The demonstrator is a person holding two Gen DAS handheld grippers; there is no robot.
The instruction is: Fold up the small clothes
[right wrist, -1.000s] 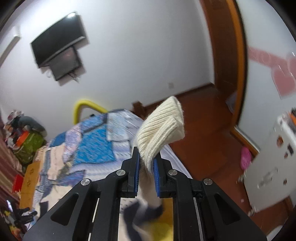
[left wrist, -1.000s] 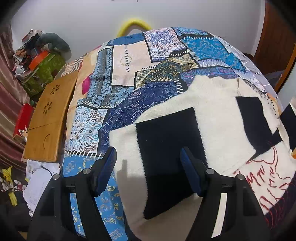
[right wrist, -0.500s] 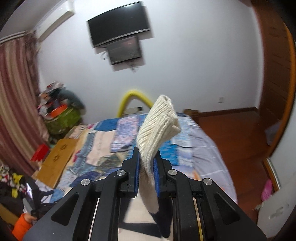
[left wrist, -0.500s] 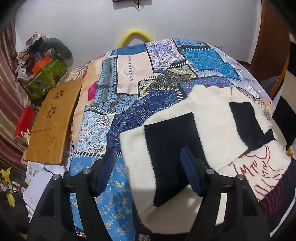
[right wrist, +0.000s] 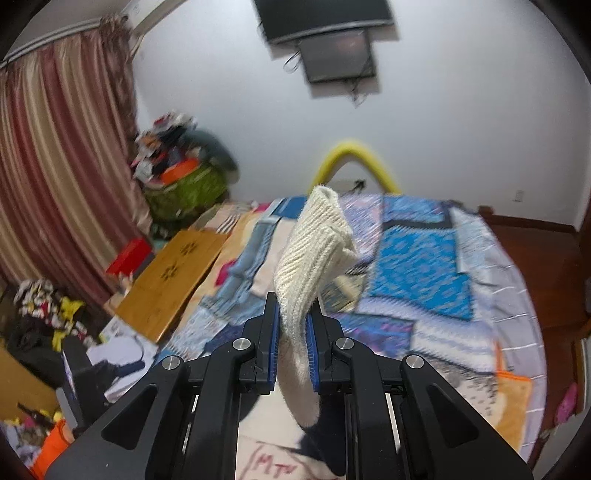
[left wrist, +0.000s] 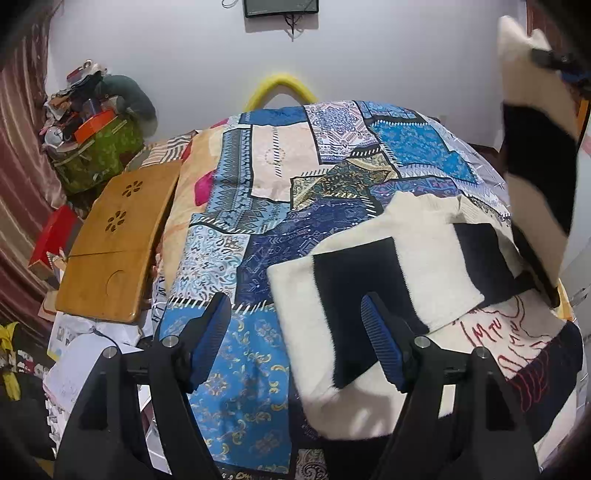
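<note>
R fingers (right wrist: 274, 325) pinch cream sweater (left wrist: 424, 243) cuff; L fingers (left wrist: 212, 332) wide apart above bedspread (left wrist: 258, 177).

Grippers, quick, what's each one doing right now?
Left gripper: open, holding nothing, over the sweater.
Right gripper: closed on the sweater's ribbed cuff, lifted.

One cream-and-black sweater (left wrist: 417, 236) lies on the bed; it shows two sleeves, one flat (left wrist: 354, 306) and one raised (left wrist: 535, 166). Two hand-held grippers are in view, a left hand-held gripper (left wrist: 295, 339) and a right hand-held gripper (right wrist: 291, 350), each with two blue-padded fingers. There is one bed with one patchwork bedspread (left wrist: 280, 184), one wooden lap tray (left wrist: 118, 236), one red box (left wrist: 51, 229), one green bag (left wrist: 99, 155), one yellow foam arch (left wrist: 280, 86), one wall television (right wrist: 325, 18) and one striped curtain (right wrist: 62, 147).
</note>
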